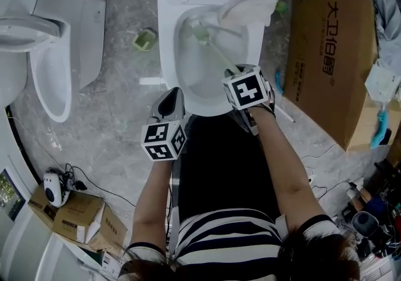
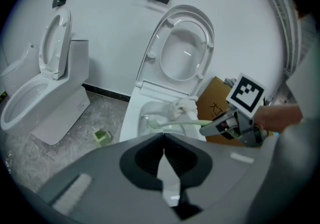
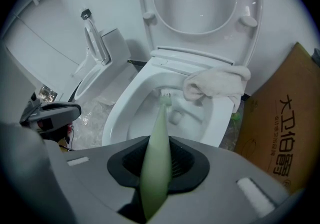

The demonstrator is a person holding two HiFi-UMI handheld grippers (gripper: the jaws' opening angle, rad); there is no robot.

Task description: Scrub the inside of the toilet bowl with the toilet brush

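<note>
Striped in black and white, the person's short-sleeved top [image 1: 229,236] sits above a black lower garment [image 1: 219,161]. The left gripper [image 1: 170,96] and right gripper [image 1: 239,72] are grey-bodied with black jaw linings, and each carries a white marker cube [image 1: 164,141] printed with black squares.

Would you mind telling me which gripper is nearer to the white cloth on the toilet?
Right. The right gripper, holding the toilet brush, is over the front of the toilet bowl, near the white cloth; the left gripper hangs by its front left corner, farther off.
</note>
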